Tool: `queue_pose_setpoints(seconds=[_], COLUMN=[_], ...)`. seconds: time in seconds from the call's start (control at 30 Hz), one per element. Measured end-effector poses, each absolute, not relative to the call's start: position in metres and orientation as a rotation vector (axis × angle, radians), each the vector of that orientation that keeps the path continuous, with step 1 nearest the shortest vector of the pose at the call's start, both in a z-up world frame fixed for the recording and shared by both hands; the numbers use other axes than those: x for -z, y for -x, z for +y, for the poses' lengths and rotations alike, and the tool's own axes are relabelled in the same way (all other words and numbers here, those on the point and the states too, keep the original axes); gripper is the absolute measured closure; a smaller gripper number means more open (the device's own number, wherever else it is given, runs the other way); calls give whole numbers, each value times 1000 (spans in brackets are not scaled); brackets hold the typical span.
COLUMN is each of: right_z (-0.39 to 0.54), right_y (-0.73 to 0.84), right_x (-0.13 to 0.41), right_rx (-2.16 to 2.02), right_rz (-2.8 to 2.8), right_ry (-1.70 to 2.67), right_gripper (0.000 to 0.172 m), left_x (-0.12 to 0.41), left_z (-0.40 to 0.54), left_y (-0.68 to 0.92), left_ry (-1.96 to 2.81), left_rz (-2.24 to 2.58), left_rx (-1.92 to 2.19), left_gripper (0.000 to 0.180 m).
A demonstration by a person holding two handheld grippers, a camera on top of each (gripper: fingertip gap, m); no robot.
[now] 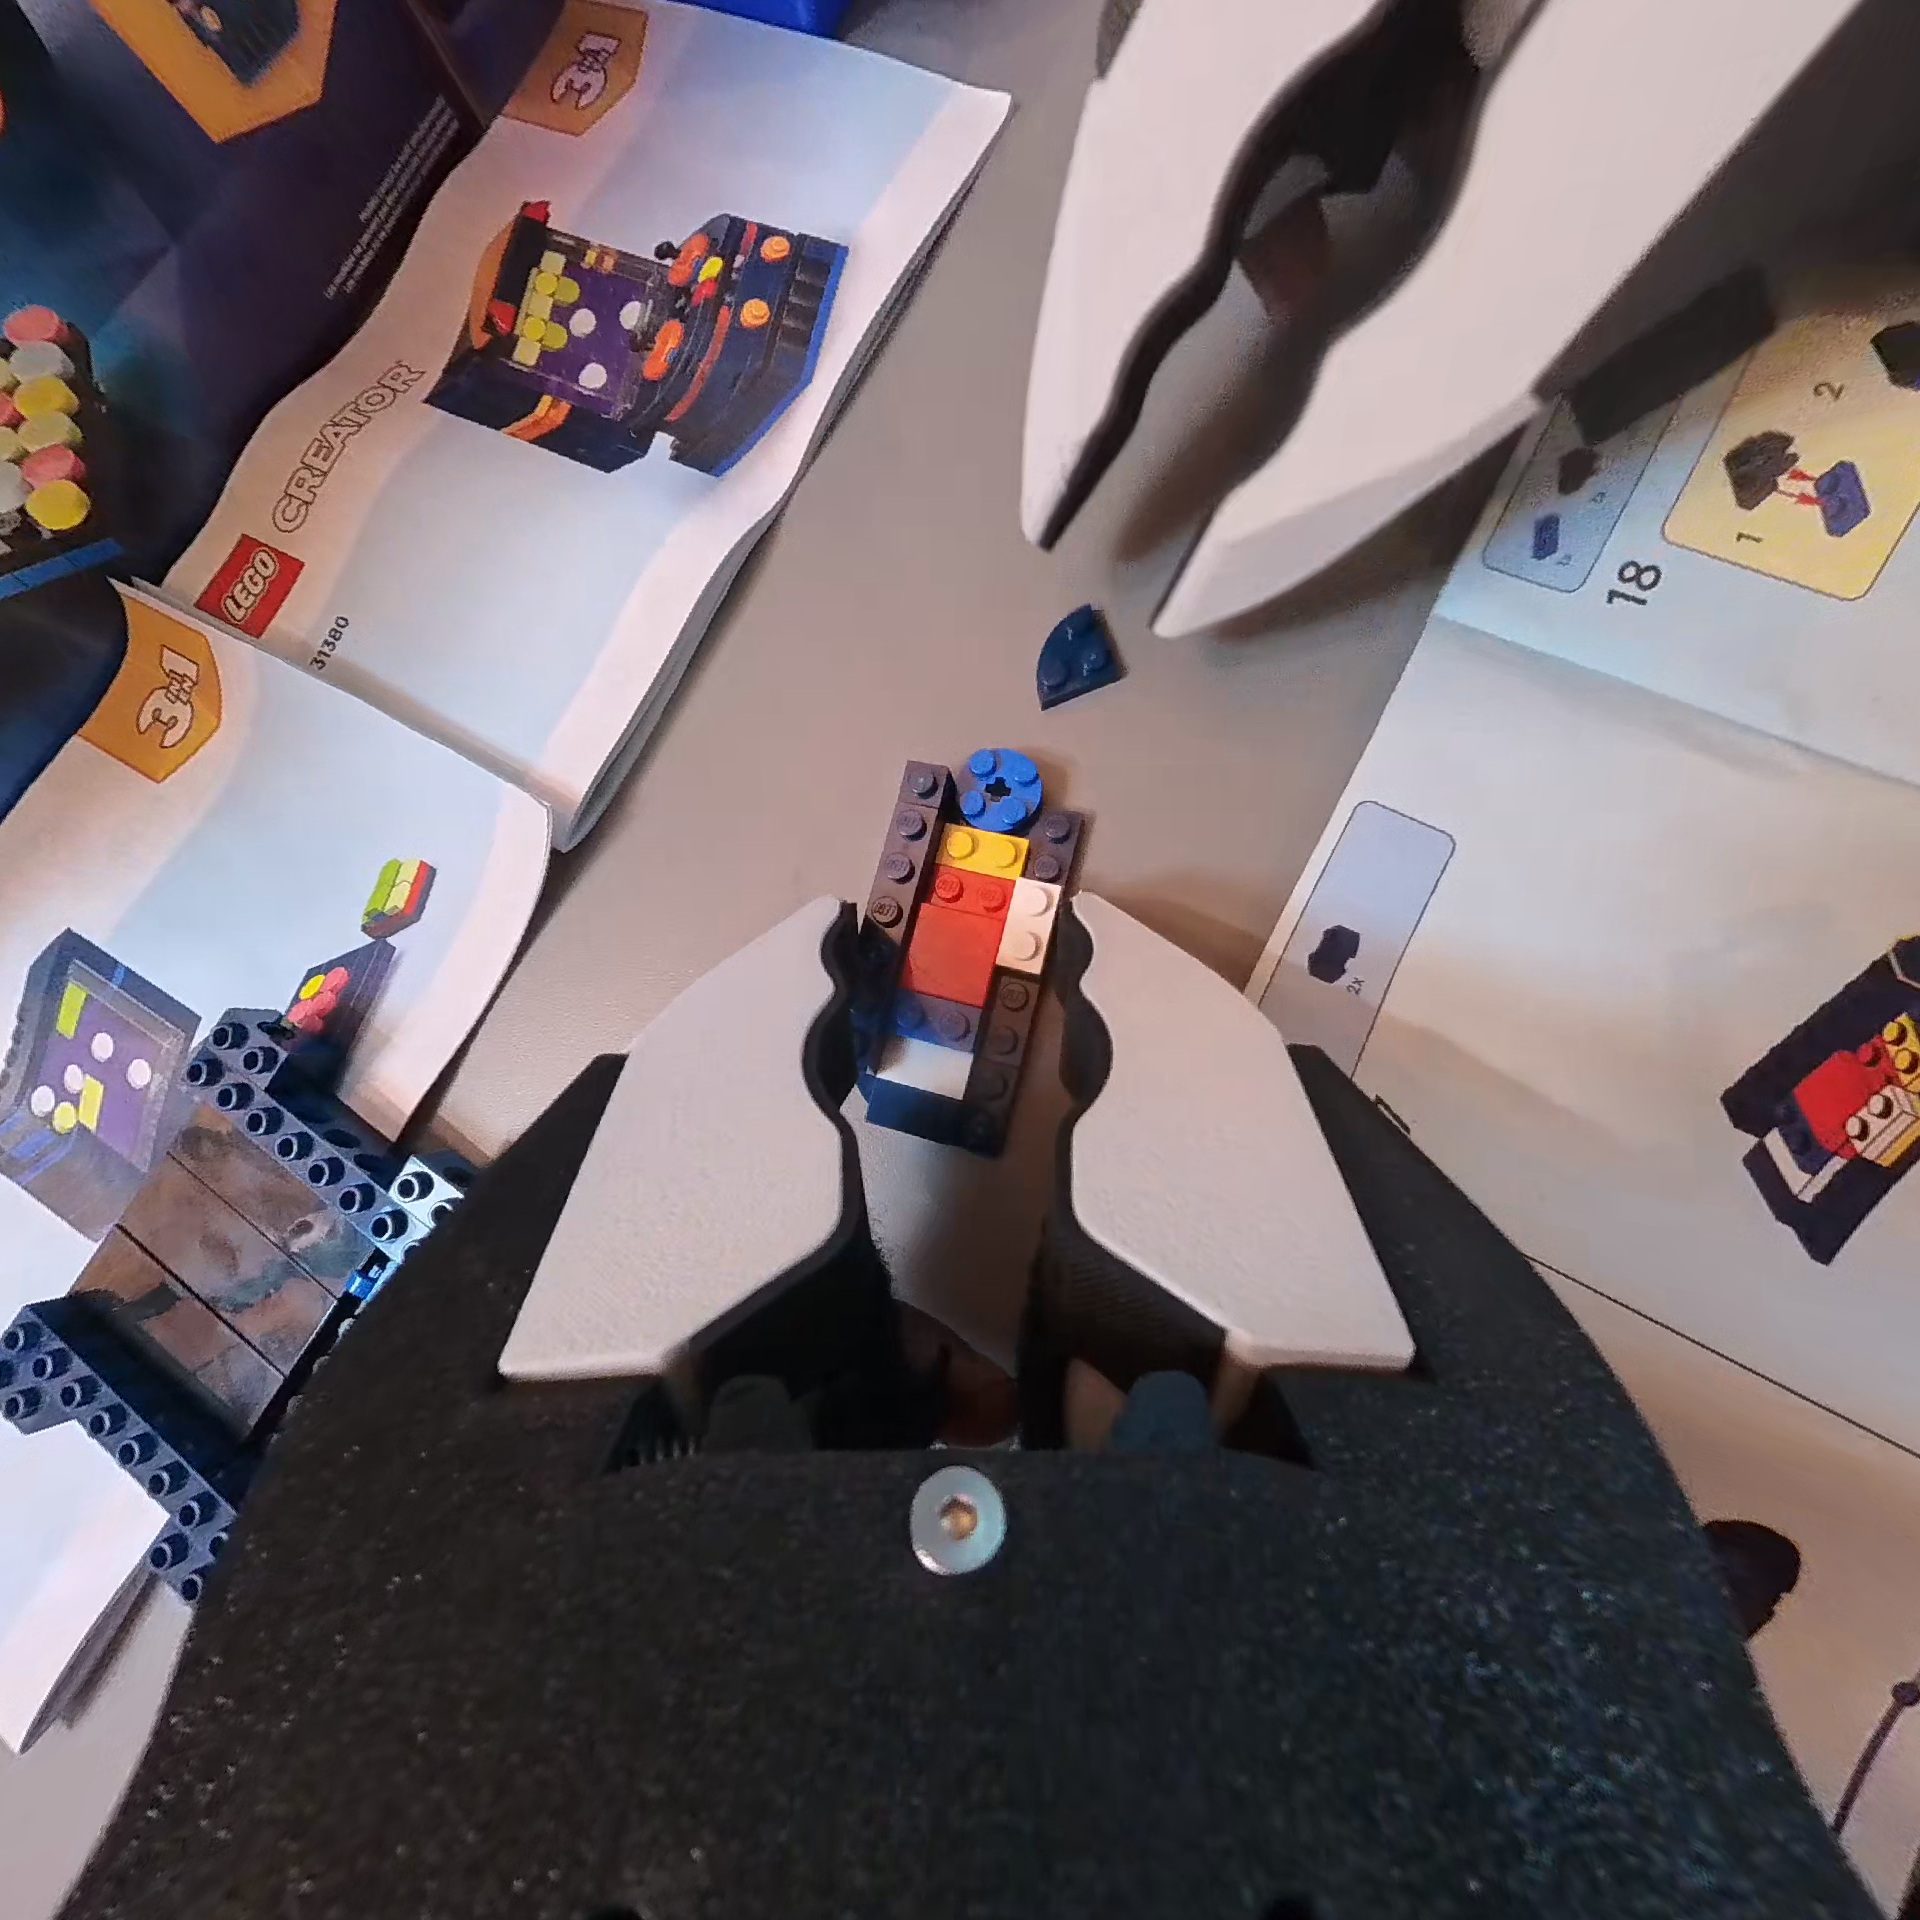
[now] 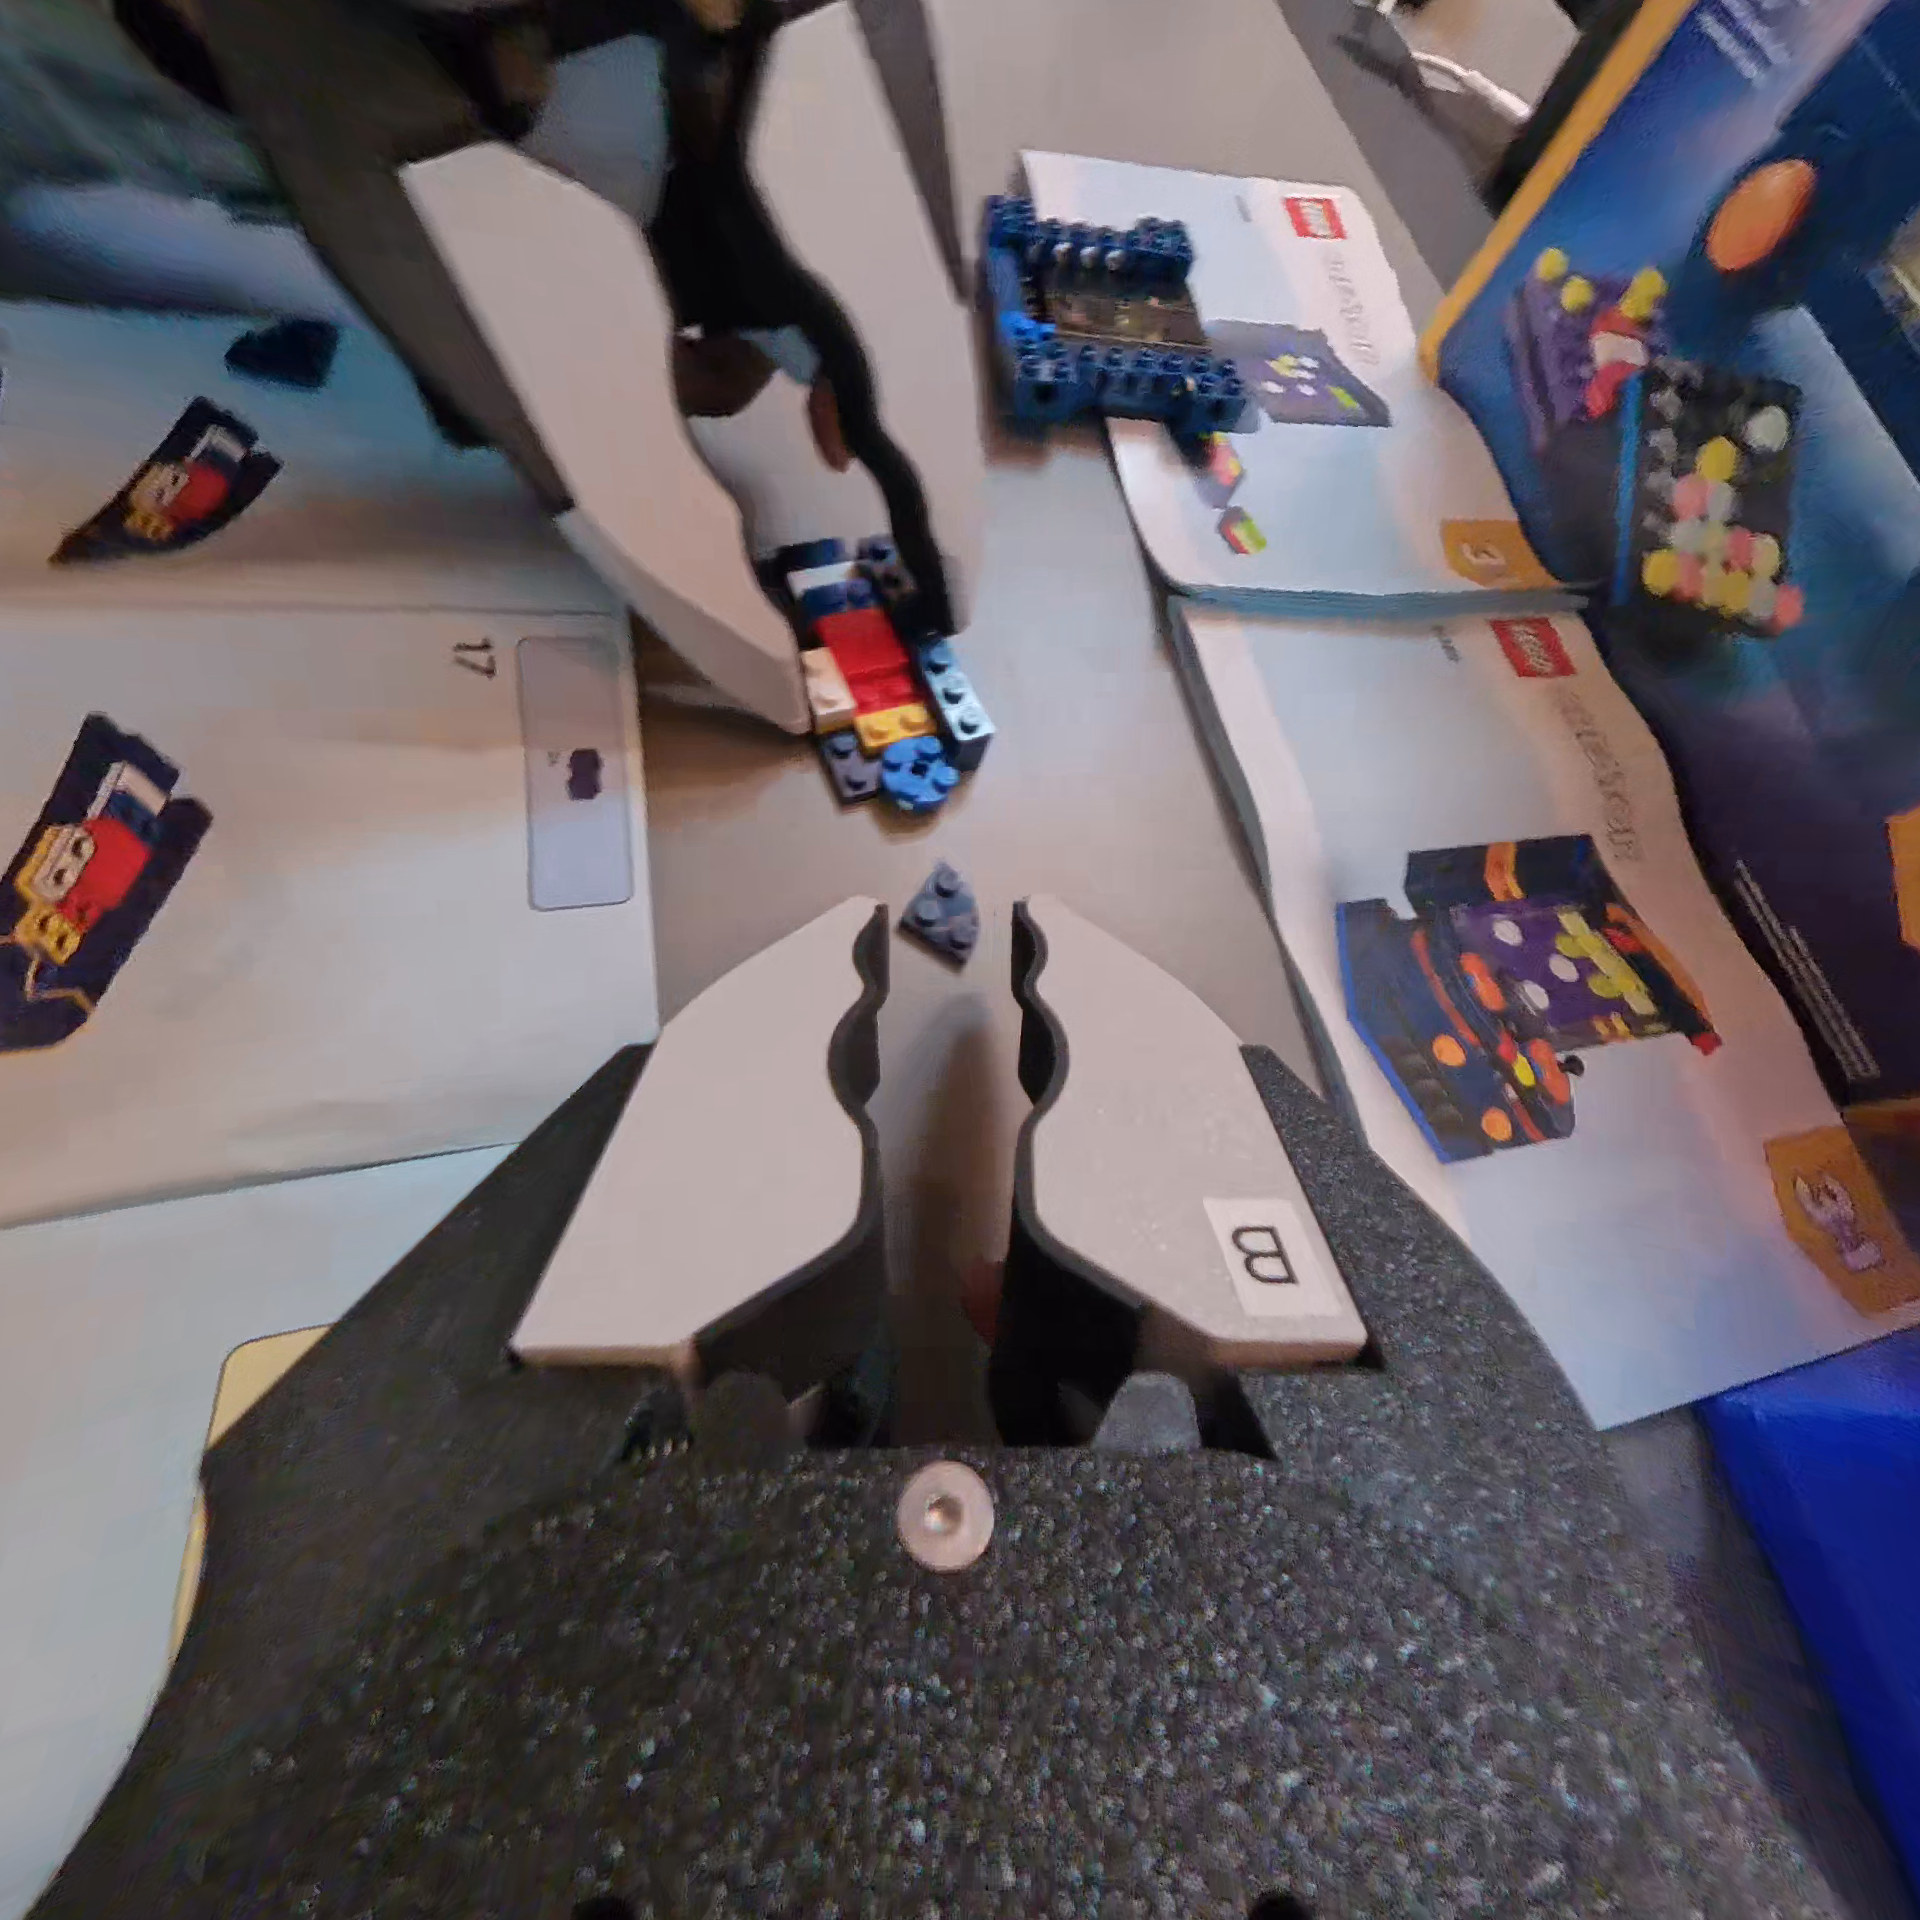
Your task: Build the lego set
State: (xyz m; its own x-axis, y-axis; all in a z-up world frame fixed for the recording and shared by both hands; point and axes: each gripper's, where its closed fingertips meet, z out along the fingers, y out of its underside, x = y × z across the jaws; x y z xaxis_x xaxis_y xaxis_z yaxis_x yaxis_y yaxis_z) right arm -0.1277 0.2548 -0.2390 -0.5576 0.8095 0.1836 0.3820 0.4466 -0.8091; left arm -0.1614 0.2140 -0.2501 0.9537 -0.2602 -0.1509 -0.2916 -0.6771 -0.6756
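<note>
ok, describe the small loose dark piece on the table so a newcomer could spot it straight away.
Find the bare grey table strip between the closed booklets and the open instruction pages. There the left gripper closes around a multicoloured brick assembly; just past its round blue plate lies a dark blue quarter-round plate, at the right gripper's open fingertips. It alone lies loose, with one curved edge.

- A strip of bare grey tabletop [image 1: 790, 665] runs between the closed instruction booklets [image 1: 582, 436] on the left and the open instruction booklet [image 1: 1558, 987] on the right.
- In that strip stands the small multicoloured brick assembly [image 1: 971, 935], flanked by the left gripper [image 1: 961, 940].
- Farther along lies a dark blue quarter-round plate [image 1: 1078, 657], apart from the assembly, with bare table between them.
- The right gripper [image 2: 948, 914] hangs over that plate with its jaws parted.
- A dark blue brick frame [image 1: 208, 1195] crowds the near left.
</note>
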Motion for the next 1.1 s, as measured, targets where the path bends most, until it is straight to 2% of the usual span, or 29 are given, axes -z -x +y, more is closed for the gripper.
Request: queue_pose_setpoints(seconds=[0.17,0.27,0.87,0.93,1.1], right_z=[258,253,247,246,243], right_y=[129,128,127,127,125], right_x=[251,252,253,253,253], right_rx=[-923,-909,-943,-954,-1043], right_rz=[-2208,-2220,-2222,-2228,-2269], right_ry=[1040,1018,1091,1086,1131], right_gripper=[154,165,168,166,148], left_x=[250,249,249,249,249], left_z=[213,213,216,216,217], left_y=[155,152,142,142,141], left_ry=[2336,2330,2306,2307,2302], left_rz=[389,397,428,443,457], left_rx=[1,18,73,59,70], left_gripper=[145,145,146,146,146])
